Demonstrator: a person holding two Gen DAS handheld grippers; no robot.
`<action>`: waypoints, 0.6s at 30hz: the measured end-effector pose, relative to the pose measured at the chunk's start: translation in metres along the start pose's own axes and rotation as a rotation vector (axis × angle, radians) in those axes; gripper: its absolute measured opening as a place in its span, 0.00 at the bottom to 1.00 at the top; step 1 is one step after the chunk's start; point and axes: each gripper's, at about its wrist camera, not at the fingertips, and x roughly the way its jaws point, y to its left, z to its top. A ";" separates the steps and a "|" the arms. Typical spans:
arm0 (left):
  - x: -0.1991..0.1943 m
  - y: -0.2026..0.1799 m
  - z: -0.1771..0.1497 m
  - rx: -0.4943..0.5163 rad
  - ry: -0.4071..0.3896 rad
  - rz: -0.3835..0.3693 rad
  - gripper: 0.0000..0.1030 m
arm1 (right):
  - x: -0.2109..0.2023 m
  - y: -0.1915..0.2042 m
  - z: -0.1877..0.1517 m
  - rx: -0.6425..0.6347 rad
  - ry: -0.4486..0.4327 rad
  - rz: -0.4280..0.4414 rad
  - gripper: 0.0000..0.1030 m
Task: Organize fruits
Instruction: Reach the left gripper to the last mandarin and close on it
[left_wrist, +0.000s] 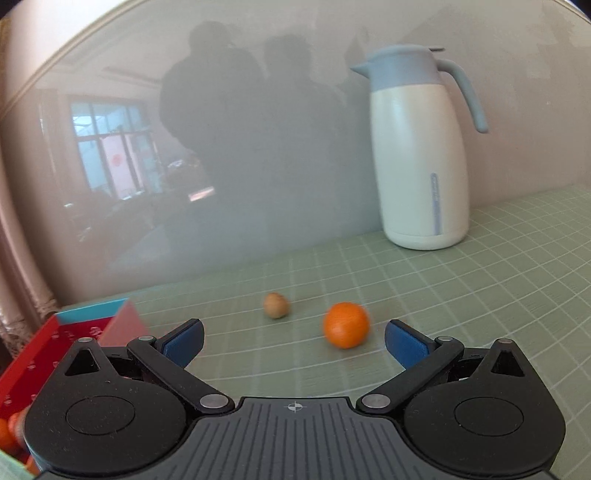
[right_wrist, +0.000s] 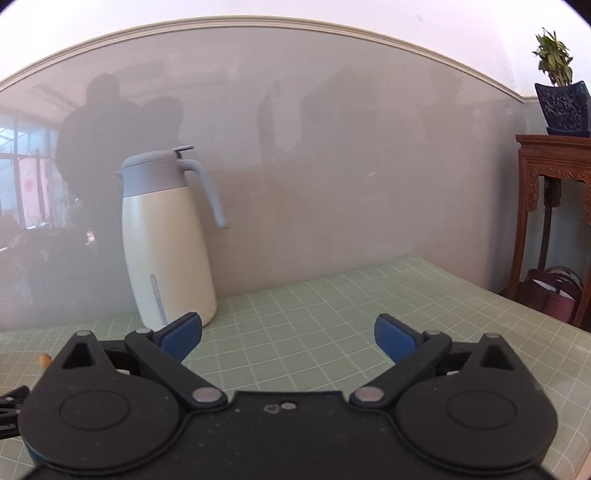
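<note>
In the left wrist view an orange (left_wrist: 346, 325) lies on the green grid mat (left_wrist: 461, 295), just ahead of my left gripper (left_wrist: 293, 341) and toward its right finger. A small brown fruit (left_wrist: 276, 305) sits a little farther back. The left gripper is open with nothing between its blue pads (left_wrist: 404, 345). A red box (left_wrist: 40, 354) with a blue rim stands at the lower left, and orange fruit (left_wrist: 9, 432) shows inside it. In the right wrist view my right gripper (right_wrist: 288, 341) is open and empty over the mat (right_wrist: 332, 306). A brown fruit (right_wrist: 45, 359) peeks out at the left edge.
A cream thermos jug (left_wrist: 421, 155) with a grey-blue lid and handle stands at the back of the mat against a glossy grey wall panel; it is also in the right wrist view (right_wrist: 168, 240). A carved wooden stand (right_wrist: 554, 206) with a potted plant (right_wrist: 559, 92) is beyond the table's right edge.
</note>
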 end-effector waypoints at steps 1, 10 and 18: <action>0.005 -0.005 0.002 0.001 0.006 -0.008 1.00 | 0.001 -0.002 -0.001 0.002 0.001 0.000 0.97; 0.044 -0.030 0.012 0.000 0.058 -0.054 1.00 | 0.000 -0.023 0.001 0.032 -0.018 -0.034 0.97; 0.075 -0.033 0.012 -0.054 0.142 -0.090 0.63 | 0.004 -0.033 0.001 0.054 -0.023 -0.049 0.97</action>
